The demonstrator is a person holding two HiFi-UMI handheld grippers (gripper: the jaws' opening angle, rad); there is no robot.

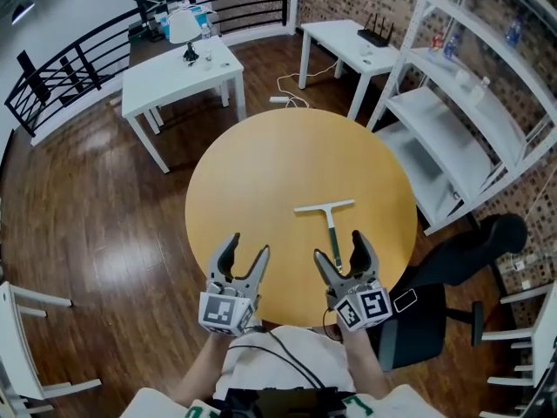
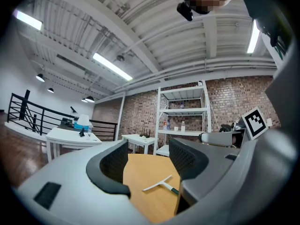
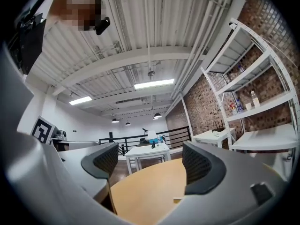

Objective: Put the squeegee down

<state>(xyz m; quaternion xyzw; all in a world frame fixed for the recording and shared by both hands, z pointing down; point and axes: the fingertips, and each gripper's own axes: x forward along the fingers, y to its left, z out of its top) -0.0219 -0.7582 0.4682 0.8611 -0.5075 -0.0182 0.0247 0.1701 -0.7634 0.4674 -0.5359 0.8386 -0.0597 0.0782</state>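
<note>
A white squeegee (image 1: 329,219) with a green handle lies flat on the round wooden table (image 1: 261,172), blade end away from me. In the left gripper view the squeegee (image 2: 160,184) shows between the jaws, further out on the tabletop. My right gripper (image 1: 339,252) hovers open at the table's near edge, its jaws on either side of the handle end, not touching it. My left gripper (image 1: 245,257) is open and holds nothing, to the left of the right one. In the right gripper view only a small pale tip of the squeegee (image 3: 176,200) peeks past the right jaw.
A white shelving unit (image 1: 470,103) stands to the right of the table, and a black office chair (image 1: 461,259) sits at the near right. Two white tables (image 1: 178,72) stand beyond, with a black railing (image 1: 104,42) behind them. Dark wooden floor surrounds the table.
</note>
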